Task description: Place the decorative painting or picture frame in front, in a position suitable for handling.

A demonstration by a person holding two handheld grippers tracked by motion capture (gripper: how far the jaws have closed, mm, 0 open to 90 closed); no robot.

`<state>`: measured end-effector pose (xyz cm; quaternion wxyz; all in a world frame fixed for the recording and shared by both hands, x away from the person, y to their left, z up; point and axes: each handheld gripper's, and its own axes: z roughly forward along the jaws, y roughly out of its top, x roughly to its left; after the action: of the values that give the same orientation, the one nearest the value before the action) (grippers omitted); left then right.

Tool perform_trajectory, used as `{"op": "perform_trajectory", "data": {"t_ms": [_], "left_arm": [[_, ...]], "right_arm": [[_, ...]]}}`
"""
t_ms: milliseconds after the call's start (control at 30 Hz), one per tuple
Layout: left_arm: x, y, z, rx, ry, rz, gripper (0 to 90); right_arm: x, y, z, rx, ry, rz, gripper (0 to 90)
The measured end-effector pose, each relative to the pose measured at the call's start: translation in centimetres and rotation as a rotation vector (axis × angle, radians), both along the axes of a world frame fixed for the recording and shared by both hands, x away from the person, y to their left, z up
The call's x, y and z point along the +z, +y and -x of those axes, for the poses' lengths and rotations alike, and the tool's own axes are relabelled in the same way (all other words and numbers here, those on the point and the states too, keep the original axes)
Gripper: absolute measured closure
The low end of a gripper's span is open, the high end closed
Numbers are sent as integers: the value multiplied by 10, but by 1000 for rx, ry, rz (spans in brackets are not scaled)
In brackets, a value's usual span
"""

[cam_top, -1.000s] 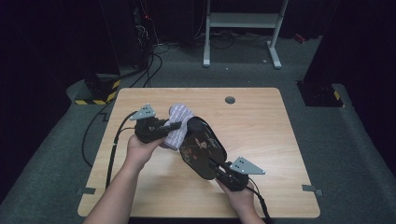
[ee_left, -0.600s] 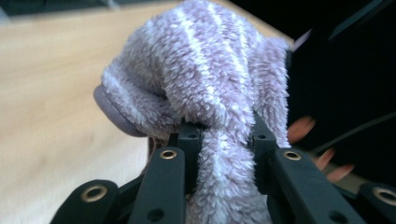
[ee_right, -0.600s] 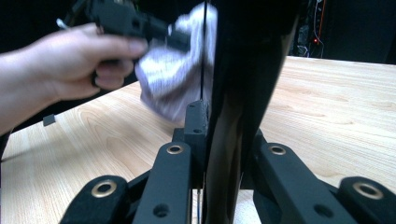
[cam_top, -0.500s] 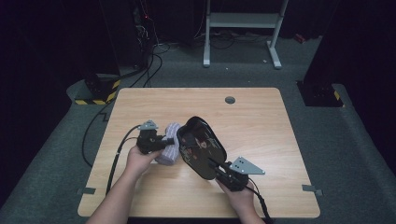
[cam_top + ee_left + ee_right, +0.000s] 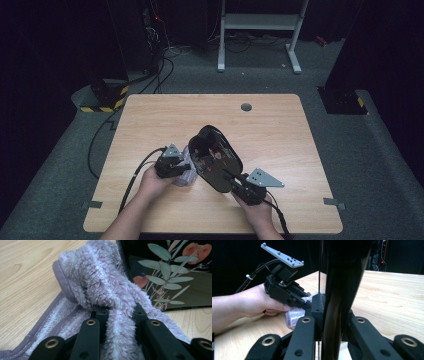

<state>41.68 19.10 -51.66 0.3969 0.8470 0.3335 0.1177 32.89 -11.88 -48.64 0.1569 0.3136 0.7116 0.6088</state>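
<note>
A black lacquered tray [image 5: 215,159] painted with leaves and fruit [image 5: 170,272] stands tilted up on its edge above the wooden table [image 5: 280,130]. My right gripper [image 5: 232,179] is shut on its near rim, and that rim [image 5: 337,290] rises dark between the jaws in the right gripper view. A fluffy lilac cloth [image 5: 183,176] lies bunched on the table against the tray's left side. My left gripper [image 5: 185,169] is shut on a fold of this cloth [image 5: 100,282], low by the tabletop. The left gripper [image 5: 287,293] and its hand appear beyond the tray in the right gripper view.
A round grommet hole [image 5: 246,107] sits near the table's far edge. Cables [image 5: 107,150] trail off the left side to the floor. A white frame [image 5: 257,30] stands on the dark floor behind the table.
My left hand has come down and nearer with the cloth, from the tray's upper left edge to the tabletop beside it. The right gripper and tray have held still.
</note>
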Motion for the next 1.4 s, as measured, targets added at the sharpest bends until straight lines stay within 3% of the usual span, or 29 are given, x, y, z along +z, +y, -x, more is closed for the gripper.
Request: {"op": "perform_trajectory", "data": {"t_ms": [167, 367, 400, 467, 567, 633, 667, 700, 767, 833, 933, 967, 1033, 1100, 1233, 1267, 1333, 1400], "left_arm": [[3, 5, -4, 32, 32, 58, 740], [19, 17, -10, 85, 9, 157, 734], [29, 22, -12, 97, 2, 195, 734], [35, 23, -12, 101, -8, 204, 733], [63, 29, -11, 107, -62, 275, 734], [77, 31, -9, 88, -88, 316, 734], [77, 31, -9, 88, -88, 316, 734], [92, 29, -5, 63, -114, 342, 734], [99, 26, -4, 51, -126, 353, 733], [117, 20, -2, 17, -153, 389, 731], [124, 14, -4, 8, -160, 376, 730], [124, 8, -9, 17, -135, 308, 730], [121, 7, -11, 25, -126, 287, 731], [106, 14, -17, 55, -81, 243, 732], [84, 21, -19, 82, -47, 178, 731], [71, 27, -16, 85, -53, 170, 725], [67, 30, -13, 92, -63, 180, 715], [60, 42, -3, 122, -120, 208, 699]], "right_arm": [[0, 0, 0, -3, 0, 5, 803], [0, 0, 0, -3, 1, 7, 803], [0, 0, 0, -3, 2, 7, 803], [0, 0, 0, -3, 2, 7, 803], [0, 0, 0, -3, 2, 8, 803], [0, 0, 0, -3, 2, 8, 803], [0, 0, 0, -2, 3, 8, 803], [0, 0, 0, -2, 2, 8, 803], [0, 0, 0, -1, 1, 8, 803], [0, 0, 0, -1, 1, 8, 803], [0, 0, 0, -2, 1, 8, 803], [0, 0, 0, -3, 3, 7, 803], [0, 1, 1, -4, 2, 8, 803], [0, 0, 1, -4, 2, 9, 803], [0, 0, 0, -1, 0, 8, 803], [0, 0, 0, 1, 0, 8, 803], [0, 1, 1, 1, -4, 10, 803], [0, 2, 1, 1, -9, 14, 803]]}}
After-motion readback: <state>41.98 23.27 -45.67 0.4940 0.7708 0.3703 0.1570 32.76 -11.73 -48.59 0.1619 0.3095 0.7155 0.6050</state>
